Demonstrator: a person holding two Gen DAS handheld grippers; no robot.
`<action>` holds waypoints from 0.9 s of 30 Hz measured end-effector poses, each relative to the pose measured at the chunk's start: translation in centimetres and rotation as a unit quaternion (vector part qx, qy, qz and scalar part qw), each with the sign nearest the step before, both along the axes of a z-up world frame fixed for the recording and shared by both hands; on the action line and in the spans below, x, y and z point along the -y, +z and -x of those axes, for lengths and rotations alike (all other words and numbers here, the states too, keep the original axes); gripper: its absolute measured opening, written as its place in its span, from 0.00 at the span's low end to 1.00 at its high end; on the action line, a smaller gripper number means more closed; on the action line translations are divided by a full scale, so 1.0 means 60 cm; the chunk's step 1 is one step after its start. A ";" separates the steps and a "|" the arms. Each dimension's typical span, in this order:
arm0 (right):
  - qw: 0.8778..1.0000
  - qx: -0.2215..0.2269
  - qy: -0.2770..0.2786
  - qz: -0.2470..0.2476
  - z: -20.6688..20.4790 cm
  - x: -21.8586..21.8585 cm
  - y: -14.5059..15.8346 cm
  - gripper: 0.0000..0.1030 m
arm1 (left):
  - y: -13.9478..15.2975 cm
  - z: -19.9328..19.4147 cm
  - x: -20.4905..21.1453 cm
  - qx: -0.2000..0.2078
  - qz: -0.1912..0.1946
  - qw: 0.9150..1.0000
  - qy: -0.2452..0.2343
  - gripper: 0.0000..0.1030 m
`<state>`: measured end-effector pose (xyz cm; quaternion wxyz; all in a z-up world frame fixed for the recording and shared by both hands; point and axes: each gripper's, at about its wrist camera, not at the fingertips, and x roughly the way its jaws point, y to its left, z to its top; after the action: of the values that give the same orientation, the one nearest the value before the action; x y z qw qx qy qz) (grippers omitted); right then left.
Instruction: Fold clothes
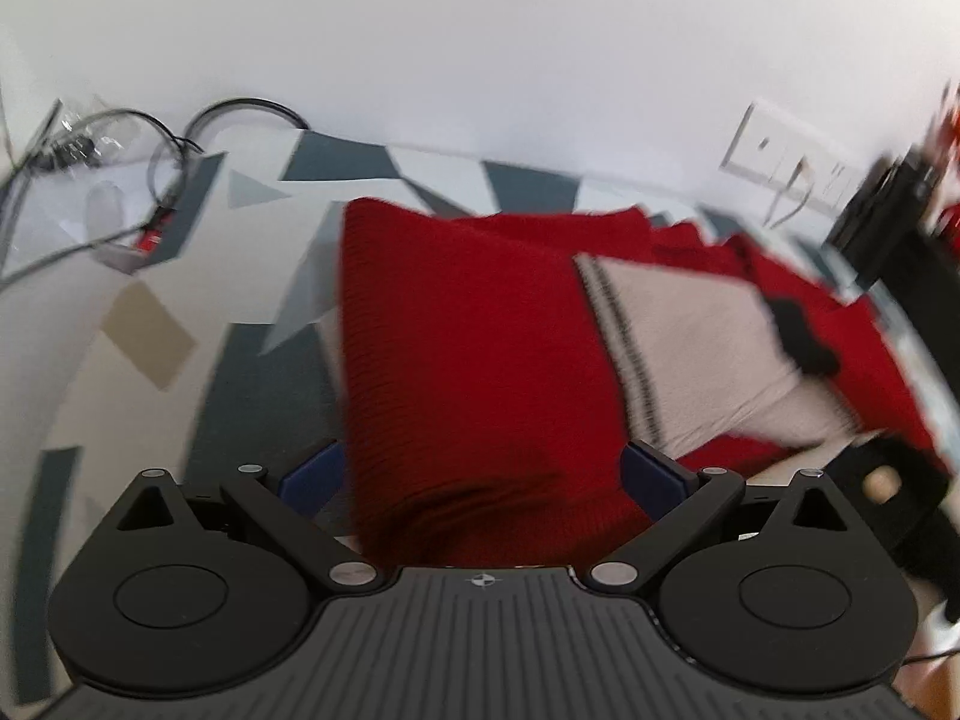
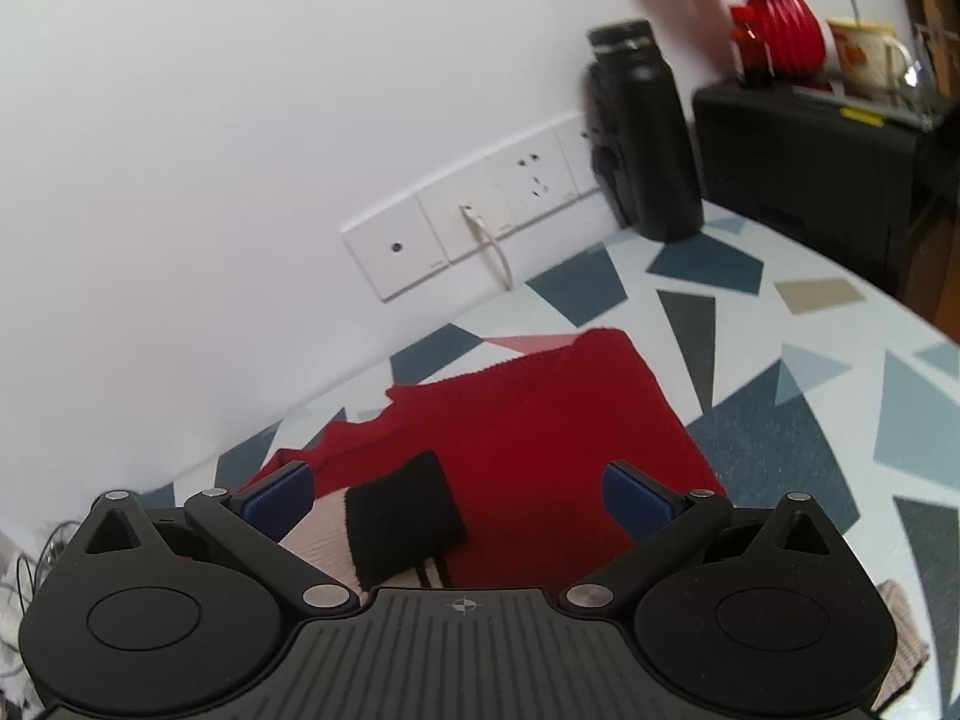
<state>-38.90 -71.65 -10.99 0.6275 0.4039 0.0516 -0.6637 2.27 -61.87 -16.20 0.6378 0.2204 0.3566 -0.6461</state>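
Observation:
A red knit sweater (image 1: 468,330) with a beige sleeve (image 1: 702,354) and black cuff (image 1: 801,342) lies on the patterned table. In the left wrist view my left gripper (image 1: 483,474) is open, its blue pads wide apart on either side of the sweater's near red part. In the right wrist view my right gripper (image 2: 459,495) is open just above the sweater (image 2: 540,426); the black cuff (image 2: 405,516) and beige sleeve (image 2: 318,534) lie between the pads. Nothing is gripped.
The tablecloth (image 2: 780,390) has grey and blue triangles. A black bottle (image 2: 648,132), a black box (image 2: 804,162), a red vase (image 2: 780,30) and a mug (image 2: 864,54) stand at the back right. Wall sockets (image 2: 474,228) are behind. Cables (image 1: 150,180) lie at the far left.

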 end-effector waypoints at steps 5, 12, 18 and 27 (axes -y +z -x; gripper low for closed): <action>0.998 -0.038 0.032 -0.025 -0.012 0.026 -0.039 0.99 | -0.013 -0.005 -0.004 -0.024 -0.008 1.000 0.016 0.97; 0.989 -0.041 0.137 -0.038 -0.053 0.079 -0.086 0.90 | -0.029 0.027 -0.006 0.002 -0.015 1.000 0.004 0.98; 0.985 0.071 0.129 -0.095 -0.043 0.144 -0.141 0.79 | -0.031 0.047 -0.006 0.029 -0.017 0.999 0.002 0.99; 0.985 0.045 0.145 -0.088 -0.074 0.200 -0.155 0.17 | -0.046 0.058 0.000 0.057 -0.036 0.998 -0.005 0.99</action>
<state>-34.44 -83.64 -20.29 0.6807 0.4754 0.1392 -0.5397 -1.18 -61.85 -18.95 0.6458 0.2813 0.3416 -0.6222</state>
